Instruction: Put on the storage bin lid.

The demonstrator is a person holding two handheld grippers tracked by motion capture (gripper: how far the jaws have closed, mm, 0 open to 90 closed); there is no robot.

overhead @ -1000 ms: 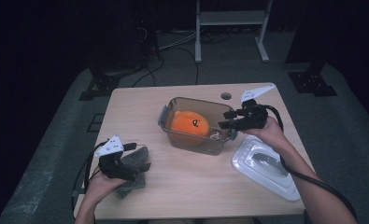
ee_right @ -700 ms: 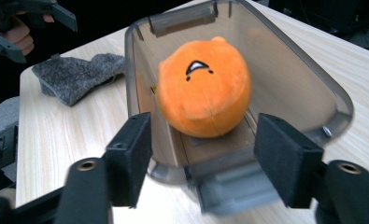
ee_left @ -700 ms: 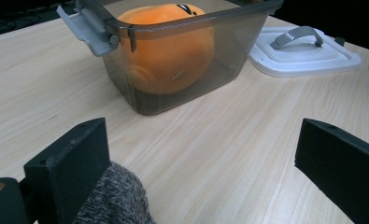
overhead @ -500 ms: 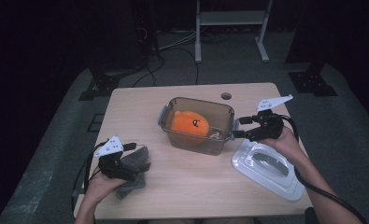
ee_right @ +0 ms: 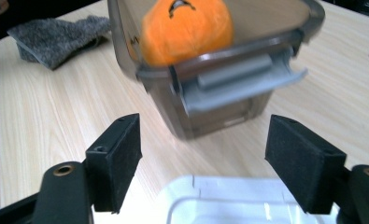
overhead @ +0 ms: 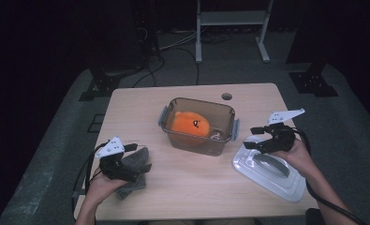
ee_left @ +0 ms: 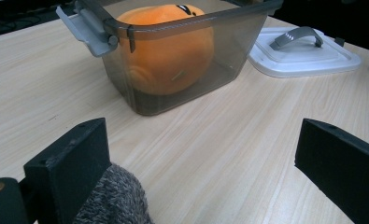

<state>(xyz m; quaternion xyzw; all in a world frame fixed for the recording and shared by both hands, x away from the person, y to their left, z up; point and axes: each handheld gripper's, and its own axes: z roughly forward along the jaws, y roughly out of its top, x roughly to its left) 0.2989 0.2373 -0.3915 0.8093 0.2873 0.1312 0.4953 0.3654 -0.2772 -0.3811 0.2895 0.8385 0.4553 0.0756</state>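
Nearest the person, the left gripper (overhead: 138, 161) rests over the crumpled grey knitted cloth (overhead: 132, 159) at the pale wooden worktop (overhead: 192, 178)'s front-left, jaws wide apart — the cloth lies beside one jaw, unclamped. At the right, the right gripper (overhead: 249, 137) hovers above the white rectangular plastic lid with grey handle (overhead: 267, 171), its jaws having just been opening, nothing between them. Farther back, mid-worktop — the smoky transparent plastic box (overhead: 199, 125) holds the orange plush toy (overhead: 189, 124).

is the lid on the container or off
Off: the white lid lies flat on the table beside the open-topped container.
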